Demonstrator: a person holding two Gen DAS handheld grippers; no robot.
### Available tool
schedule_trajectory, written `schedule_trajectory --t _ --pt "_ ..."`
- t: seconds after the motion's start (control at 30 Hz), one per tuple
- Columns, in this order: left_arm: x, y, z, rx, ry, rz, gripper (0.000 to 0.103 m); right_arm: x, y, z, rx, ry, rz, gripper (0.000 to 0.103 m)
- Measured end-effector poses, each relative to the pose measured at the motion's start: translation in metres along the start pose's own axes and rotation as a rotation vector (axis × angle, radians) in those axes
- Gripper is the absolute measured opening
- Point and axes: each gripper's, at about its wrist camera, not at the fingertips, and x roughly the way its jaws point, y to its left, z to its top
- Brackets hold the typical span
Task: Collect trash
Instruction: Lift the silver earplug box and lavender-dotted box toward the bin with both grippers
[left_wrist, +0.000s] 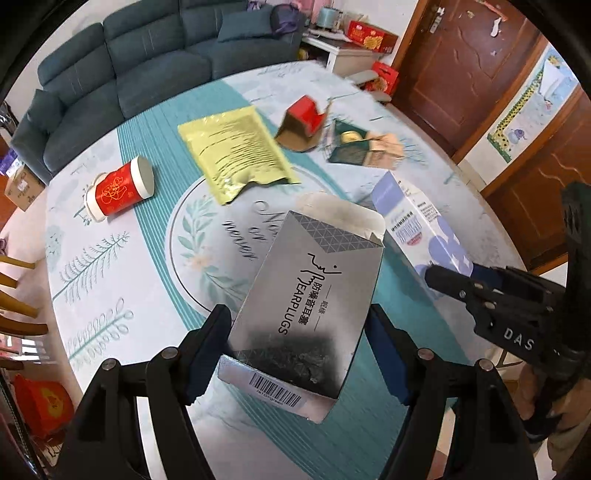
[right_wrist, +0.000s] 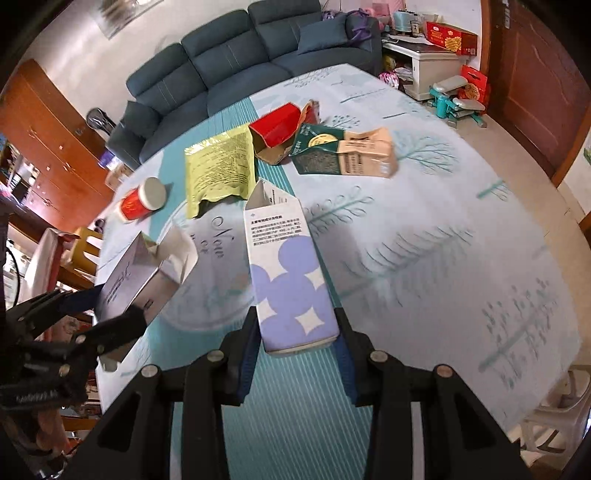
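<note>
My left gripper (left_wrist: 297, 325) is shut on a silver earplugs box (left_wrist: 306, 306), open at its far end, held above the table; it also shows in the right wrist view (right_wrist: 140, 277). My right gripper (right_wrist: 295, 332) is shut on a white box with purple dots (right_wrist: 290, 273), also seen in the left wrist view (left_wrist: 424, 229). On the table lie a red cup (left_wrist: 122, 188), a yellow foil bag (left_wrist: 236, 151), a red open box (left_wrist: 303, 122) and a green-and-tan carton (left_wrist: 365, 147).
The round table has a teal-and-white cloth (right_wrist: 443, 258). A blue sofa (left_wrist: 147, 62) stands behind it. A white cabinet (right_wrist: 424, 66) and wooden doors (left_wrist: 461, 66) are at the back right. Wooden chairs (left_wrist: 18, 295) stand at the left.
</note>
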Motion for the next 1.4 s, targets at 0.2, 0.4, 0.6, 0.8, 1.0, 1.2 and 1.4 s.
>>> schedule_trajectory --t 0.2,0.4,0.6,0.8,1.0,1.2,1.4 --pt "-0.027 -0.055 -0.024 -0.027 -0.047 0.018 0.072 -0.056 -0.026 -0.027 -0.016 -0.071 0.055 0.037" --pt "-0.061 -0.121 -0.064 -0.101 -0.122 0.052 0.072 -0.110 -0.061 -0.060 -0.081 -0.120 0.125 0.037" --pt "-0.086 -0.194 -0.112 -0.191 -0.175 0.111 0.072 -0.149 -0.107 -0.102 -0.156 -0.112 0.197 0.037" --pt "-0.102 -0.245 -0.158 -0.291 -0.170 0.126 0.072 -0.174 -0.141 -0.143 -0.256 -0.069 0.235 0.037" --pt "-0.107 -0.284 -0.194 -0.276 -0.104 0.167 0.072 -0.184 -0.163 -0.180 -0.257 -0.008 0.287 0.037" --pt "-0.087 -0.297 -0.220 -0.258 -0.033 0.185 0.072 -0.171 -0.172 -0.211 -0.221 0.044 0.313 0.037" --pt "-0.051 -0.290 -0.247 -0.281 0.024 0.156 0.072 -0.139 -0.177 -0.242 -0.190 0.114 0.279 0.037"
